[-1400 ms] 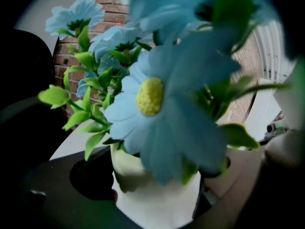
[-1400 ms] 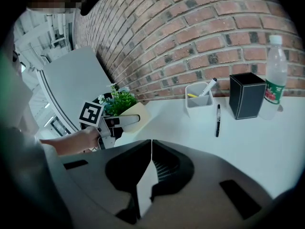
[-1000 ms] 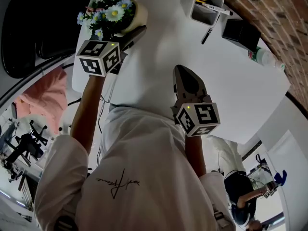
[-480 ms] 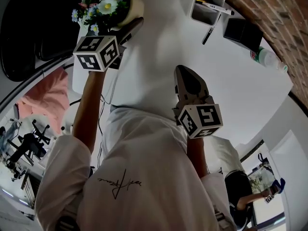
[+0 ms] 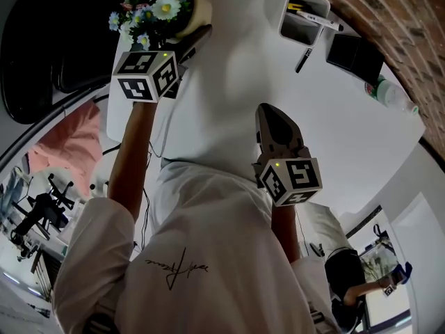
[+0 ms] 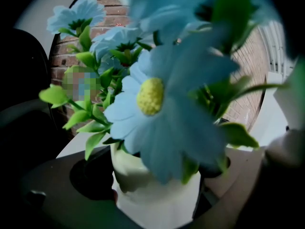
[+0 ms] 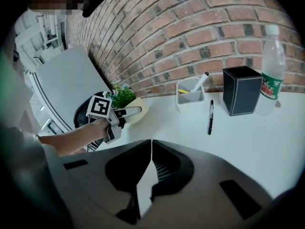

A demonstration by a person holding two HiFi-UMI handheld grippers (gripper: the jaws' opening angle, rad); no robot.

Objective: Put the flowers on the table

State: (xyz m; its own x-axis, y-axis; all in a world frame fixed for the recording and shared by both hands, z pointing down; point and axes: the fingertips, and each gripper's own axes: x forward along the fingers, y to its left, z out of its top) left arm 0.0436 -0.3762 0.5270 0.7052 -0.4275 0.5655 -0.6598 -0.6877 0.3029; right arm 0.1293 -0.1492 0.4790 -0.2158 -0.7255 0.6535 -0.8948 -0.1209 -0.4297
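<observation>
Jaws of the right gripper (image 7: 151,144) are pressed together on nothing. This gripper hangs low over the near part of the white tabletop (image 5: 236,82) and takes no part in the carry.

Further out, the left gripper (image 5: 193,37) has its jaws clamped on the sides of a cream pot (image 6: 157,199) that carries the flowers (image 6: 157,99). The pot is at the far left corner of the tabletop, close to the edge. No view shows whether its base rests on the surface or hangs just above it.

Task status, as a judgement: transport is largely complete. Remaining steps are to confirm the pot is seated, preferably further in from the edge, then to release the jaws and withdraw.

Materials:
- Pot: smooth, matt and rounded, with a wide mouth; probably rigid.
- Flowers: pale blue daisy-type blooms with yellow centres and bright green leaves. They look artificial, light and springy.
- Tabletop: flat, plain and smooth.

Far side of the tabletop, well apart from the pot:
- White rectangular pen tray (image 5: 304,12).
- Loose black marker (image 5: 304,60).
- Black square box (image 5: 354,56).
- Clear plastic bottle (image 5: 393,94).

Behind these stands a rough brick wall (image 7: 190,27).
</observation>
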